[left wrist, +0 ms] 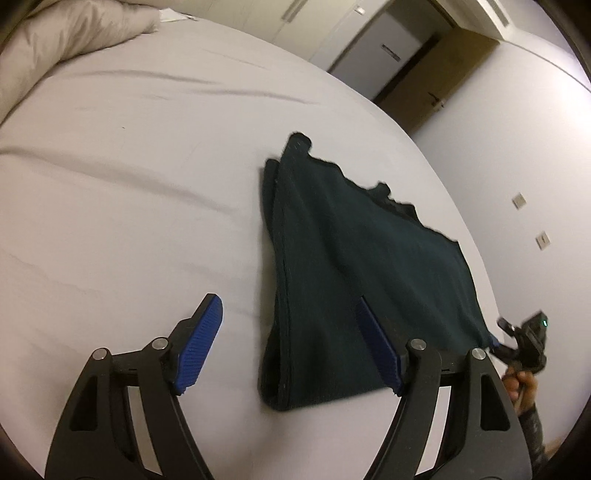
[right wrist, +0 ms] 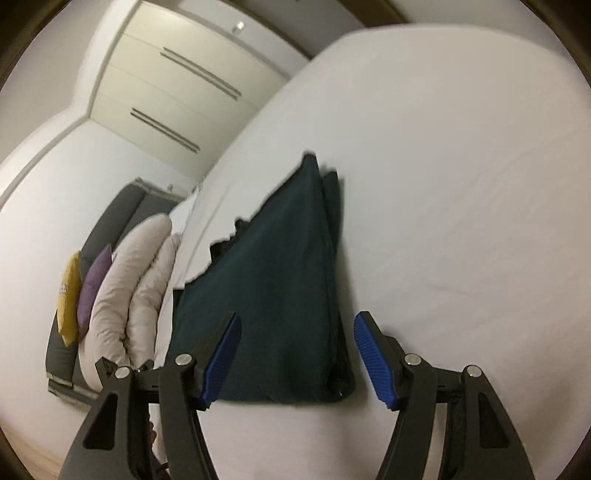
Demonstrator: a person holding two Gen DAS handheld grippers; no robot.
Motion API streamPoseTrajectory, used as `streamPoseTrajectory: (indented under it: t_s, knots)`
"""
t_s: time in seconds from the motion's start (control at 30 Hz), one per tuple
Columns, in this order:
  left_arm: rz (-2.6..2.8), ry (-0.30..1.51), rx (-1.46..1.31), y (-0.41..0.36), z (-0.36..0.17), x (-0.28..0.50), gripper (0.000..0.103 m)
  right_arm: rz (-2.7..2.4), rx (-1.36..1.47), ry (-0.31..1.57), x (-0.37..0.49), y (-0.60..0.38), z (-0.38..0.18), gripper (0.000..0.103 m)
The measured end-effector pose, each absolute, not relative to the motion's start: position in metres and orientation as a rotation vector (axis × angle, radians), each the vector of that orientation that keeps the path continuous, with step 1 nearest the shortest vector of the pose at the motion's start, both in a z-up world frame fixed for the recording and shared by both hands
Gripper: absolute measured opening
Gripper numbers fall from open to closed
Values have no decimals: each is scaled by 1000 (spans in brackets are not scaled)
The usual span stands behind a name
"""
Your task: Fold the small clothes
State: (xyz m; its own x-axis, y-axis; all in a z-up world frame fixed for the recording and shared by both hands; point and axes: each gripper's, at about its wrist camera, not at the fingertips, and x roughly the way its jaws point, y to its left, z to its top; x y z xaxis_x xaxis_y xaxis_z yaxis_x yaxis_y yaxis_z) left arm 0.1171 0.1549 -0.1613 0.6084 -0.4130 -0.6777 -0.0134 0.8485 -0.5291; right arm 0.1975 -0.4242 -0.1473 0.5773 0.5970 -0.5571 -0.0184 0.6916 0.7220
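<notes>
Bed (left wrist: pixel 129 155) white sheet | dark green garment (left wrist: pixel 332 258) folded | wardrobe (right wrist: pixel 177 92) behind | both grippers agape, empty

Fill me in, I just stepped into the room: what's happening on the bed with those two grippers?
A person is folding a small dark green garment on a white bed with a hand-held gripper in each hand. The garment lies folded in layers near the bed's edge. Both the left gripper and the right gripper are open, with nothing clamped. A rumpled duvet lies further off on the bed.
</notes>
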Motion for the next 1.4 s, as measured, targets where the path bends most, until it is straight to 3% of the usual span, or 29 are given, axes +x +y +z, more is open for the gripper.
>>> streamPoseTrajectory:
  t_s: [0.2,0.27,0.33,0.5,0.6,0.67,0.73,0.87,1.4]
  knots:
    - [-299,941,-498,147,-172,122,72,467,755,942,206,-411,-161,56]
    - [-317,945,-460,141,-171,122,56,475,751,950,208,-412,-161,47]
    - [-325,948,-426,135,-170,121,47,480,731,955,208,-412,-160,39]
    - [-331,964,-353,120,-175,122,39,484,685,954,205,-412,-155,32]
    - [-318,967,-362,121,-179,124,28,481,647,972,206,-407,-157,29]
    - [-305,969,-377,123,-179,125,15,473,624,990,208,-404,-158,19]
    - [-299,964,-380,124,-178,124,11,467,591,1001,208,-400,-158,14]
    - [-282,951,-368,124,-173,120,8,444,542,1008,207,-396,-155,9]
    - [-268,954,-439,137,-184,95,4,421,519,1046,190,-400,-154,7]
